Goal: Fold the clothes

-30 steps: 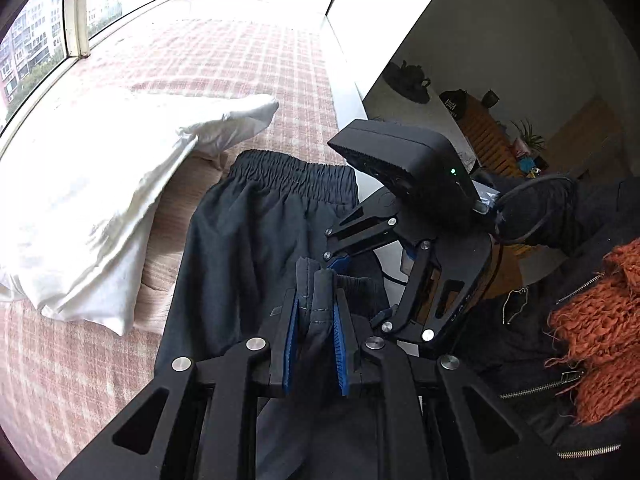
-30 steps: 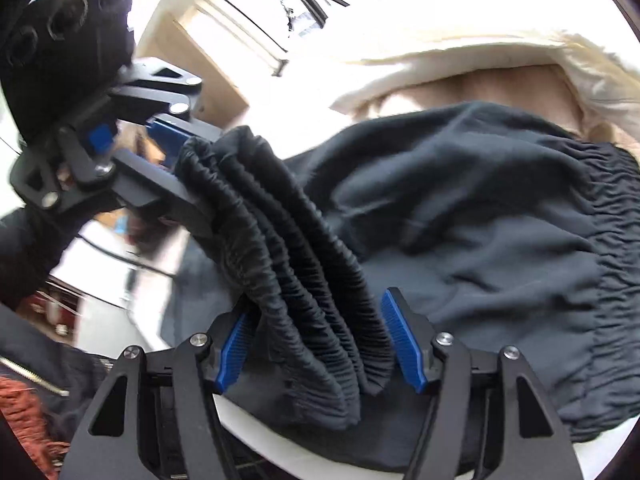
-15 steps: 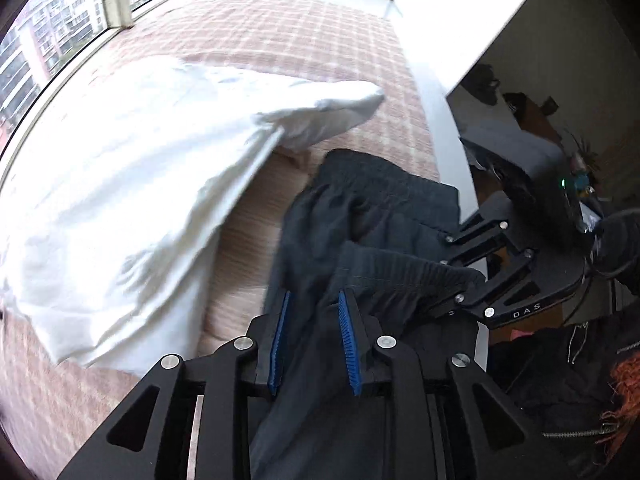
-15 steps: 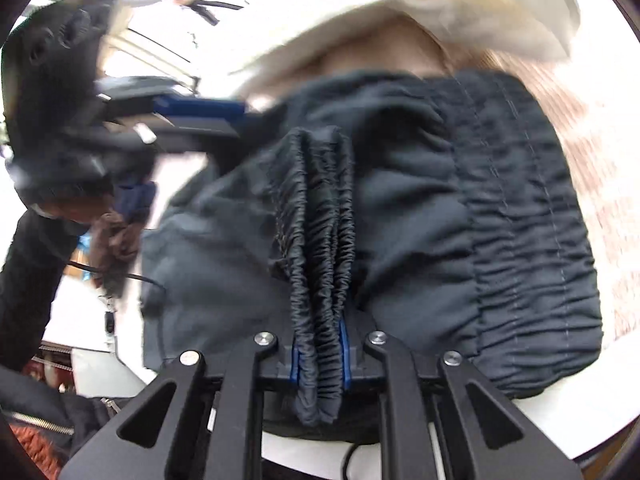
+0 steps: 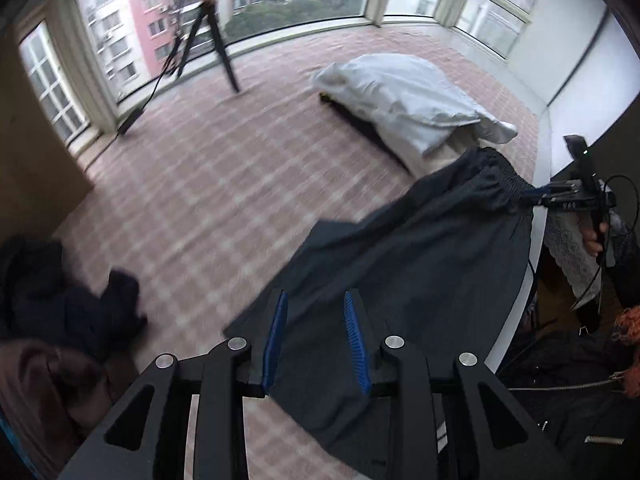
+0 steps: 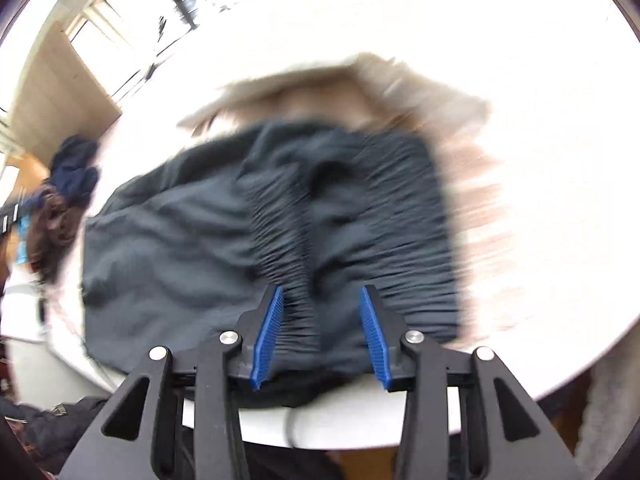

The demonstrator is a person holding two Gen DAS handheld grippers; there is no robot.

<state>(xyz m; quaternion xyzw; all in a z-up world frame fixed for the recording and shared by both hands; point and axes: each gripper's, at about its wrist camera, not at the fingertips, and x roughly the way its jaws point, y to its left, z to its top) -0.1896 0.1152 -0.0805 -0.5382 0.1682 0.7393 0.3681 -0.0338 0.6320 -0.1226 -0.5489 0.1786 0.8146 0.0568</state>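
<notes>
Dark shorts (image 5: 404, 256) lie stretched along the near edge of a checked bed cover (image 5: 208, 184). My left gripper (image 5: 314, 340) is open, its blue pads apart over the leg end of the shorts. The right gripper (image 5: 540, 196) shows at the far right in this view, at the elastic waistband. In the blurred right wrist view the right gripper (image 6: 320, 332) is open, its pads either side of the gathered waistband of the shorts (image 6: 240, 240).
A white pillow (image 5: 404, 96) lies beyond the shorts. A pile of dark clothes (image 5: 68, 300) sits at the left. A tripod (image 5: 200, 36) stands by the window. The bed's white edge (image 5: 516, 312) runs down the right, with the person's dark jacket beside it.
Both grippers have opened and let go of the shorts. The left gripper has swung away leftward to the leg end, so the shorts now lie stretched out between the two grippers.
</notes>
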